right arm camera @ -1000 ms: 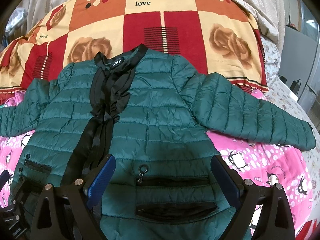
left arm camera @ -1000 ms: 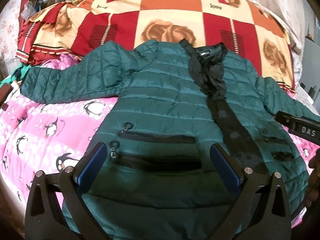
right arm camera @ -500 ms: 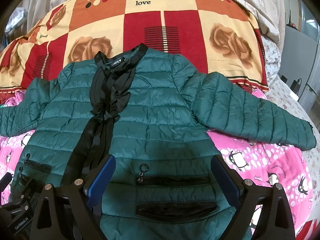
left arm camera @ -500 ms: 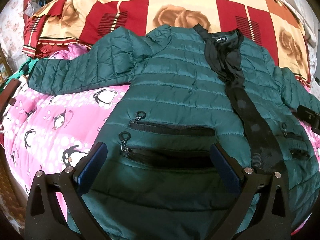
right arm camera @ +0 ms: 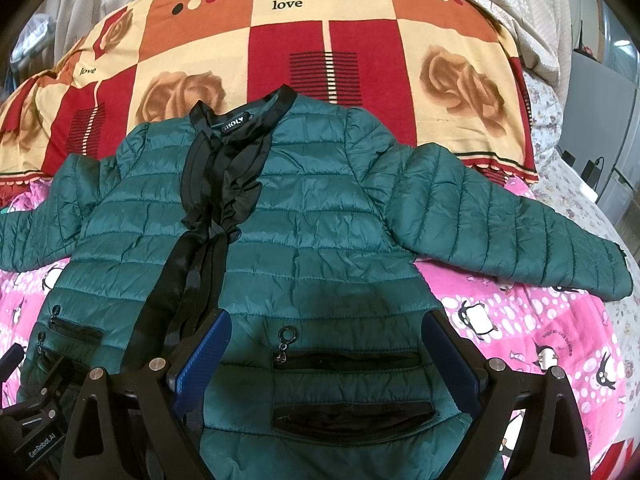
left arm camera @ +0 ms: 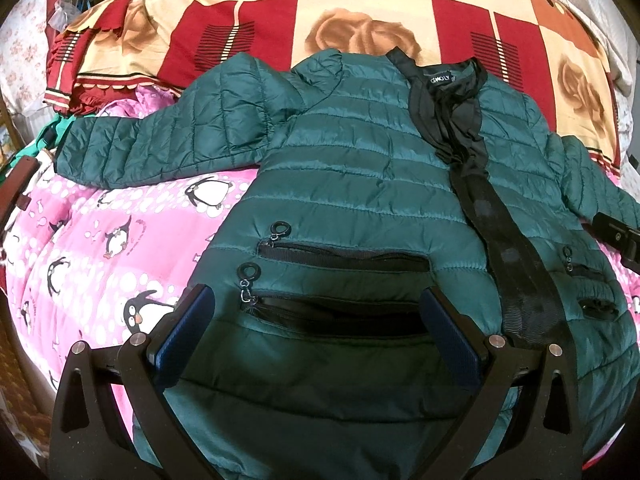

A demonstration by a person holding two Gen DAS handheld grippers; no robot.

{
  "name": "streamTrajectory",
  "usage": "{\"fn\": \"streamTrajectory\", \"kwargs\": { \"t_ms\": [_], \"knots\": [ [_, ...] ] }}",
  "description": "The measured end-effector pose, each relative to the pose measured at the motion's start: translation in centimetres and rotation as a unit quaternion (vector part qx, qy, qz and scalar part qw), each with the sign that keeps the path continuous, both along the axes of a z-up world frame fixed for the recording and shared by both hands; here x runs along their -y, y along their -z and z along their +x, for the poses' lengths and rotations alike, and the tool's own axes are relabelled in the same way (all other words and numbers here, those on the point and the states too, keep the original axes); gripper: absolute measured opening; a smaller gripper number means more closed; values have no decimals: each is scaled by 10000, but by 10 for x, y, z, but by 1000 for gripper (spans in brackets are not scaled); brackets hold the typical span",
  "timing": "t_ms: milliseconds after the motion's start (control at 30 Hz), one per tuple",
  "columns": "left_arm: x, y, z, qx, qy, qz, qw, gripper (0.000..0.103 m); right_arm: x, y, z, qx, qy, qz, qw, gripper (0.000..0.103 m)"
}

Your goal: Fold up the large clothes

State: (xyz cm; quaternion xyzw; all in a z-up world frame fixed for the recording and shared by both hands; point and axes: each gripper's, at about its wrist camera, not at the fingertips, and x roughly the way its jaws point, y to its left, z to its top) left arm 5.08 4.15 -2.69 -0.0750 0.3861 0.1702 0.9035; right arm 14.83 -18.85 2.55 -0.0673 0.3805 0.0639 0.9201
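- Left tool (left arm camera: 316, 332): held in my left hand, jaws spread wide, blue pads bare, gripping nothing. It hangs over the lower front of the jacket, above the two zip pockets on that side.
- Right tool (right arm camera: 326, 354): held in my right hand, jaws equally wide apart, nothing between them. It hangs over the jacket's hem on the other side, one pad near the black placket, the other near the side seam.
- Each tool's body shows at the edge of the other's view: the right one at the far right of the left wrist view, the left one at the lower left corner of the right wrist view.
- Green quilted jacket (left arm camera: 360, 184): spread flat on the bed, front up, hem toward me, collar away. Closed along a black placket (right arm camera: 188, 264) that is ruffled near the neck. Four black zip pockets, two per side, with ring pulls.
- Sleeves: both stretched outward; left sleeve (left arm camera: 160, 144), right sleeve (right arm camera: 500, 220).
- Pink penguin blanket (left arm camera: 100, 248): under the jacket's lower half and both sleeves.
- Rose-patterned quilt (right arm camera: 360, 60): red, orange and cream squares with "love" printed on it, beyond the blanket; the jacket's collar and shoulders lie on it.
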Motion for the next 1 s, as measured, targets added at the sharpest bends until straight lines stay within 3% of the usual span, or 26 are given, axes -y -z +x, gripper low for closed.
{"fn": "streamTrajectory", "kwargs": {
  "t_ms": [1000],
  "knots": [
    [0, -5, -4, 214, 153, -182, 9995, 103, -1, -1, 0, -4, -1, 3, 10000, 95]
  ]
}}
